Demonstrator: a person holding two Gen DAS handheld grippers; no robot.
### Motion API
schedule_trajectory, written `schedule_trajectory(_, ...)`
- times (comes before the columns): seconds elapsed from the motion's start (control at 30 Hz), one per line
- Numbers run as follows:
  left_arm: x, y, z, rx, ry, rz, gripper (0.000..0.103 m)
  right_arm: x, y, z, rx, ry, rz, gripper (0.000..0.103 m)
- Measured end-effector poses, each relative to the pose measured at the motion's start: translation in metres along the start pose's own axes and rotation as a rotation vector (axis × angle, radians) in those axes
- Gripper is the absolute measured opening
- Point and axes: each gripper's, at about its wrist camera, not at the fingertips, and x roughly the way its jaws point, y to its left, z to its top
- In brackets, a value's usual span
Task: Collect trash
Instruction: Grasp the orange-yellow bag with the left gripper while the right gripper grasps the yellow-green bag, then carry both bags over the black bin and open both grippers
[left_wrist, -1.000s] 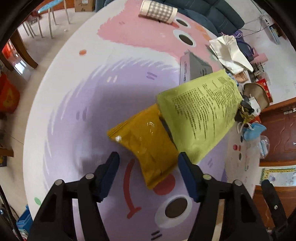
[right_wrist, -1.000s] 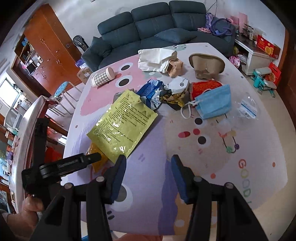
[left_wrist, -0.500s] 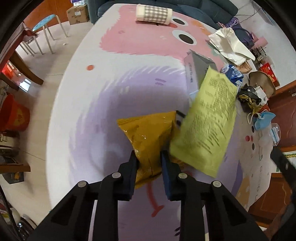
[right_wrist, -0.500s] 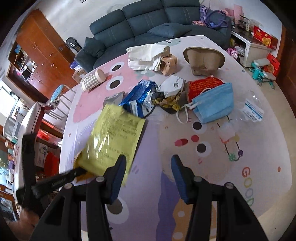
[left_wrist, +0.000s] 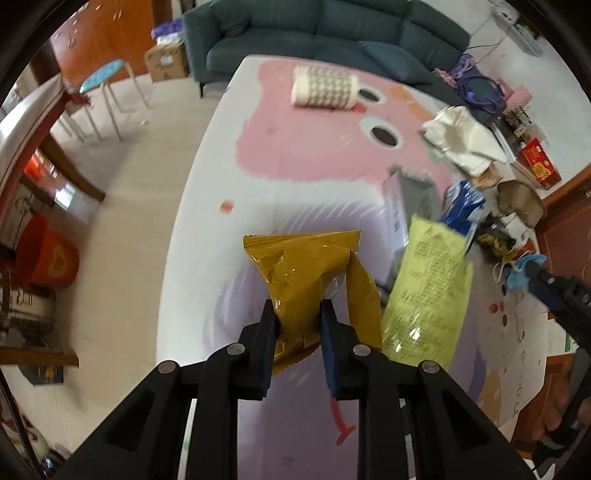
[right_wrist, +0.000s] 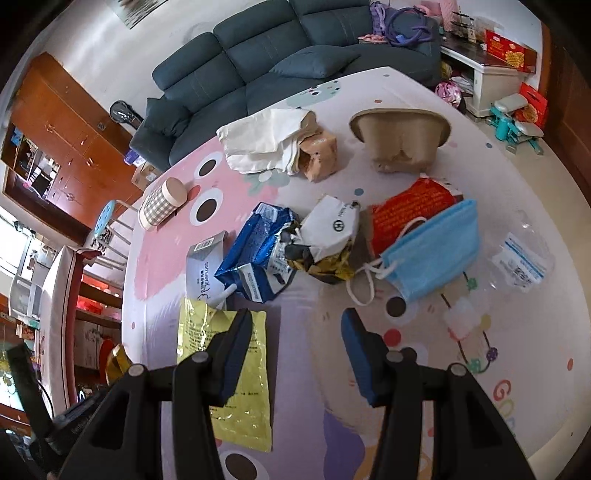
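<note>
Two grippers over a cartoon-printed tabletop. Left gripper pinches a mustard-yellow snack packet, lifted above the tabletop edge; right gripper spread wide, holding nothing, over a lime-green printed pouch. Beyond: blue foil wrapper, blue face mask, dark sofa. Left view alone shows a red bucket on the floor.

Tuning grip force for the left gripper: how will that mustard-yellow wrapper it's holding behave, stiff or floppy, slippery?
Probably floppy: the mustard-yellow wrapper creases and folds where the left gripper pinches it, and a flap droops to one side. Likely light, since the thin film hangs from a pinch near one end. Possibly slippery: the film is glossy with highlights, so a firm pinch seems wise.
</note>
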Motion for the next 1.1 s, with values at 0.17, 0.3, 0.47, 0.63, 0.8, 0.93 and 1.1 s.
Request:
schedule_trajectory(0.17,0.008,-0.022,0.019,0.059,-0.013,-0.010,0.020,0.022,0.014,-0.008,-0.013,0.074,0.065,0.051)
schedule_trajectory(0.3,0.016,-0.030,0.024,0.082,-0.004,-0.004,0.020,0.044,0.026,-0.019,-0.016,0.137,0.107,0.051)
schedule_trajectory(0.47,0.022,-0.024,0.021,0.098,0.014,-0.011,0.020,0.066,0.041,-0.027,-0.034,0.152,0.110,0.079)
schedule_trajectory(0.63,0.027,-0.016,0.020,0.105,0.029,-0.019,0.020,0.081,0.050,-0.026,-0.034,0.136,0.105,0.082)
schedule_trajectory(0.8,0.030,-0.011,0.021,0.108,0.036,-0.020,0.020,0.088,0.059,-0.023,-0.066,0.130,0.087,0.082)
schedule_trajectory(0.93,0.031,-0.005,0.021,0.102,0.040,-0.027,0.020,0.090,0.061,-0.020,-0.093,0.154,0.068,0.061)
schedule_trajectory(1.1,0.030,-0.006,0.021,0.113,0.042,-0.033,0.020,0.091,0.055,-0.020,-0.066,0.202,0.180,0.012)
